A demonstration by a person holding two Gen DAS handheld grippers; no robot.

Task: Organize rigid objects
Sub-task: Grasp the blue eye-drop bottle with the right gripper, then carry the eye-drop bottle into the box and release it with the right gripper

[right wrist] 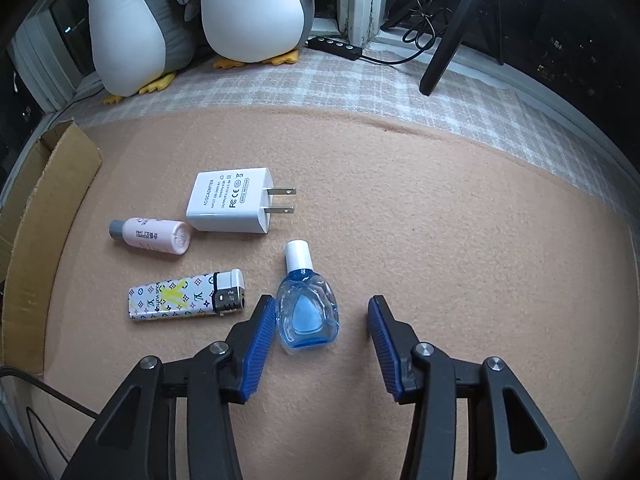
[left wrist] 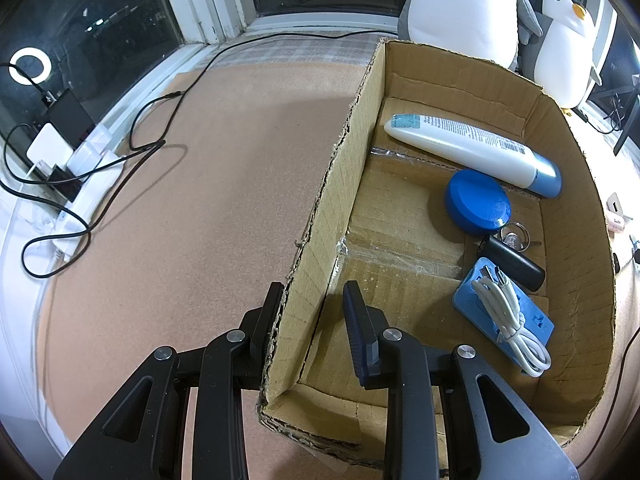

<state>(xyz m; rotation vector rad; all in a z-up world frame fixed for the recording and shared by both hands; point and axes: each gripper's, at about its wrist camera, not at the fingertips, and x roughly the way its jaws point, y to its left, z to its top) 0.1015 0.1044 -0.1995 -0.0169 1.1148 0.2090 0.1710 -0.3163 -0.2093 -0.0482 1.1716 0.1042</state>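
My left gripper (left wrist: 313, 286) is shut on the near left wall of the cardboard box (left wrist: 340, 184), one finger outside and one inside. In the box lie a white tube (left wrist: 472, 148), a blue round tin (left wrist: 478, 200), a key ring (left wrist: 514, 236), a black cylinder (left wrist: 512, 262) and a blue flat device (left wrist: 536, 326) with a coiled white cable (left wrist: 508, 320) on it. My right gripper (right wrist: 320, 300) is open low over the mat, and a blue eye-drop bottle (right wrist: 308, 304) lies between its fingers, close to the left pad. A patterned lighter (right wrist: 186, 296), a pink small bottle (right wrist: 150, 236) and a white charger (right wrist: 230, 206) lie to the left.
Two plush penguins (right wrist: 248, 8) sit at the back by the window. The box's wall (right wrist: 36, 220) rises at the left edge of the right wrist view. Black cables (left wrist: 132, 148) and a power strip (left wrist: 84, 184) lie at the mat's left edge. A black stand (right wrist: 452, 32) leans at the back right.
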